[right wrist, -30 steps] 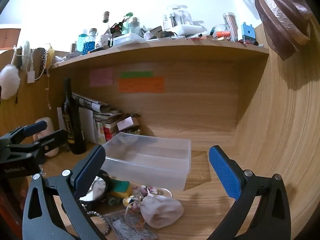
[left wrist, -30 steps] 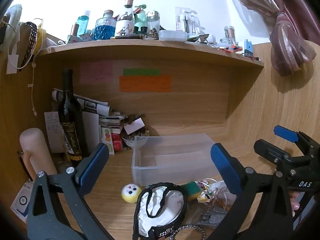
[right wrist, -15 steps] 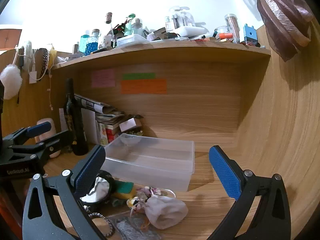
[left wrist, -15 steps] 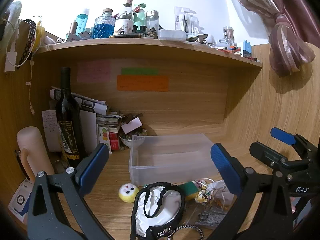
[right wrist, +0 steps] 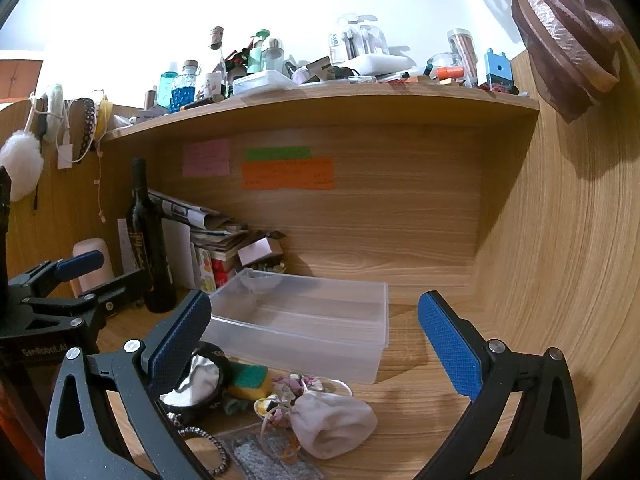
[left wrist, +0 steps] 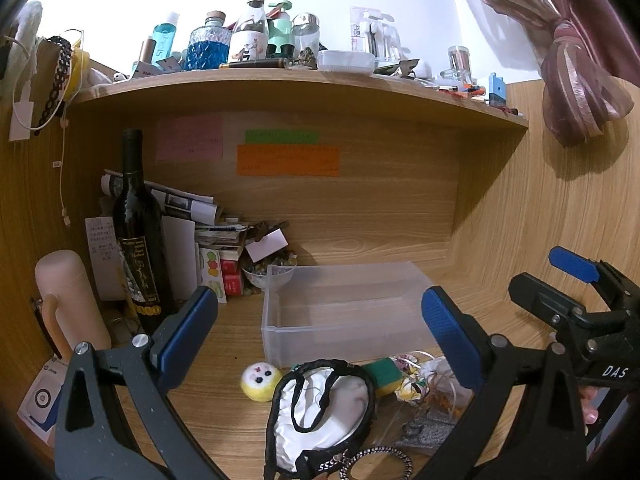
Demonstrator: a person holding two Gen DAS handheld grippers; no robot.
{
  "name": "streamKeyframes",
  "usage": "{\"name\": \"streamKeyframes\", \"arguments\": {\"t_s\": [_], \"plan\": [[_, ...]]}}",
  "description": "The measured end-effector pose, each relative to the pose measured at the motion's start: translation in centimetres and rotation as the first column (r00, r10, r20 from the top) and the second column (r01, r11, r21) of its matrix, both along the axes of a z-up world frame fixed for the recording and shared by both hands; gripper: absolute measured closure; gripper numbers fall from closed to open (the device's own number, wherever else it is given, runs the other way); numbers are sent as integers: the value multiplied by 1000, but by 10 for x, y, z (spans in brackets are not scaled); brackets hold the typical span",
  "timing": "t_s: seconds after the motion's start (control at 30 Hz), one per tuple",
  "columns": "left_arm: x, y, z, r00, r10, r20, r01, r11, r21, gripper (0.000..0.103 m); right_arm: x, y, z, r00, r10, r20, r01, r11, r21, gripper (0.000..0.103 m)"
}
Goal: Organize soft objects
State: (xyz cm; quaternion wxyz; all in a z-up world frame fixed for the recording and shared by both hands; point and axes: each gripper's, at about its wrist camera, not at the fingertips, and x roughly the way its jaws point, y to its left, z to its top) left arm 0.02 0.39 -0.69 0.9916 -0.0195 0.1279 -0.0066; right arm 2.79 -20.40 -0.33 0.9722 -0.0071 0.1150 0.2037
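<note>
An empty clear plastic bin (left wrist: pixel 344 312) (right wrist: pixel 304 320) stands on the wooden desk. In front of it lie soft things: a black-rimmed white pouch (left wrist: pixel 324 404) (right wrist: pixel 196 380), a yellow plush ball (left wrist: pixel 259 380), a green-yellow sponge (left wrist: pixel 382 374) (right wrist: pixel 248 378), a white drawstring bag (right wrist: pixel 334 424) (left wrist: pixel 440 372) and a grey cloth (right wrist: pixel 272 460). My left gripper (left wrist: pixel 320 332) is open above the pouch. My right gripper (right wrist: pixel 316 340) is open above the drawstring bag. Both are empty.
A dark wine bottle (left wrist: pixel 138 240), a pink cylinder (left wrist: pixel 68 304), stacked papers and boxes (left wrist: pixel 208 240) and a small bowl (left wrist: pixel 268 276) crowd the back left. A shelf (left wrist: pixel 280 76) of bottles hangs overhead. A wooden wall (right wrist: pixel 560 260) is at the right. A beaded chain (left wrist: pixel 376 460) lies near the pouch.
Both grippers have shifted slightly back and up; the bin and soft things sit a little lower in view. Jaws stay open. Nothing was taken hold of.
</note>
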Motion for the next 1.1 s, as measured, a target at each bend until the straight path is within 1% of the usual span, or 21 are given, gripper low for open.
{"name": "streamKeyframes", "arguments": {"t_s": [0.47, 1.1], "plan": [[-1, 0, -1, 1000, -3, 6, 3, 1000, -9, 0, -3, 0, 3, 1000, 0, 13, 0, 1000, 1, 0], [-5, -7, 1, 1000, -9, 13, 9, 1000, 12, 0, -3, -2, 3, 1000, 0, 14, 0, 1000, 16, 0]]}}
